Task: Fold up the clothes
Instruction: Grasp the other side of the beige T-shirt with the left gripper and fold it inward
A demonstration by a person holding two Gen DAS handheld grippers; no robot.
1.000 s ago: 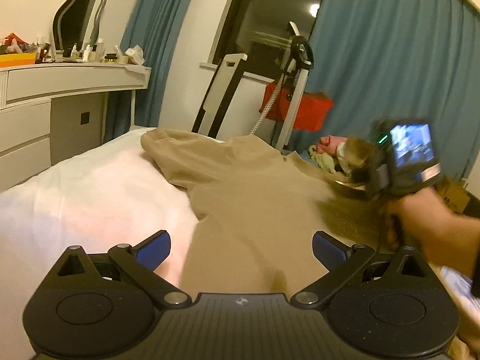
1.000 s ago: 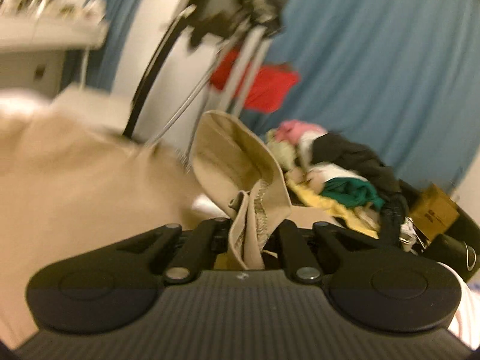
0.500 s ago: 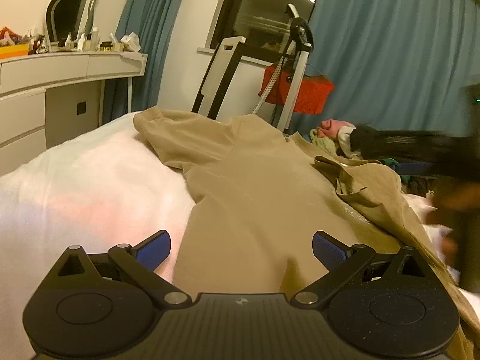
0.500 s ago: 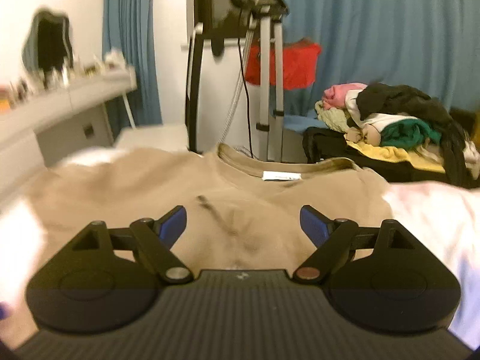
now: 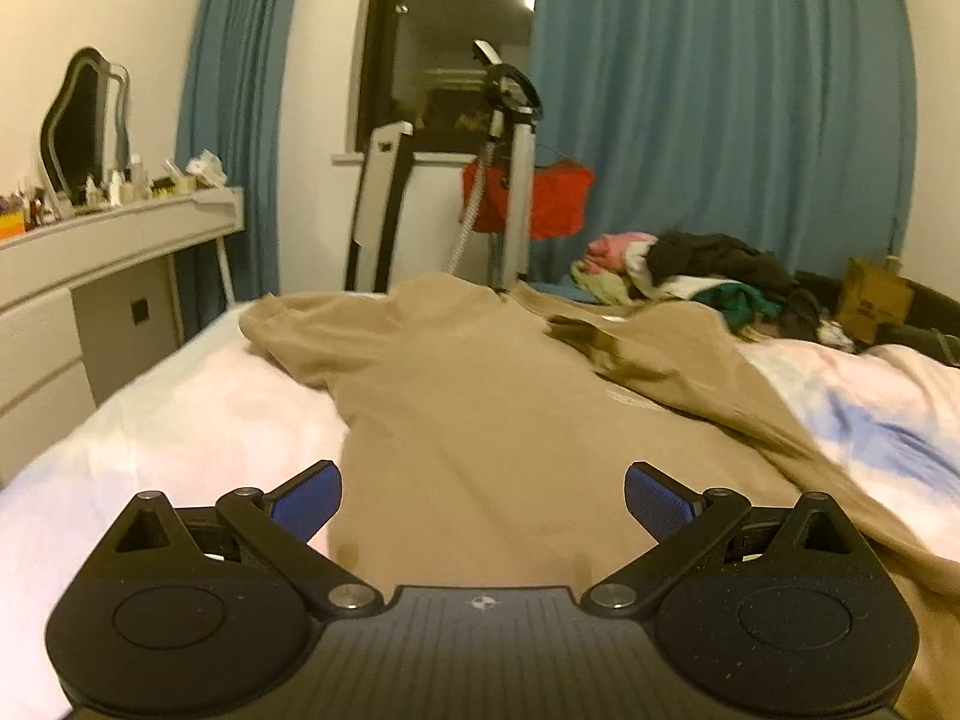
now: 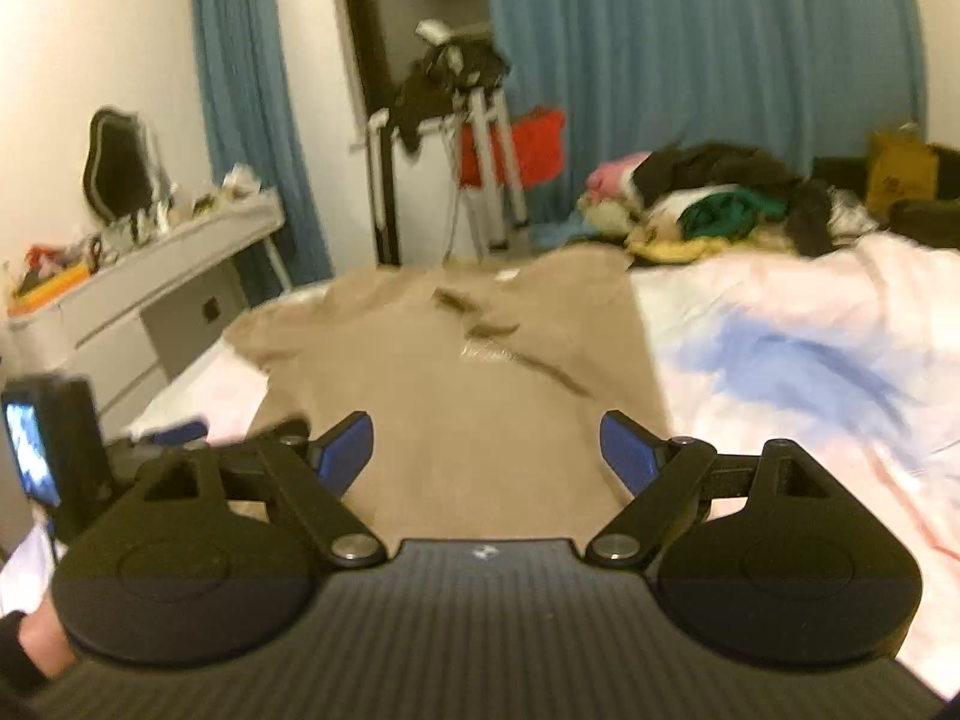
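Released from the right gripper (image 6: pixel 483 450), whose jaws are now spread empty, one sleeve is seen laid across the tan sweatshirt (image 5: pixel 480 420) on the bed (image 5: pixel 180 420). Left gripper (image 5: pixel 483 504) is likewise held spread over the hem. Opposite sleeve is best pinched near its cuff and folded inward evenly.

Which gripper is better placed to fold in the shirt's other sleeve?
Probably the left gripper: open, empty, and nearer the flat sleeve on its side. The right gripper, also open, hovers over the already folded side.
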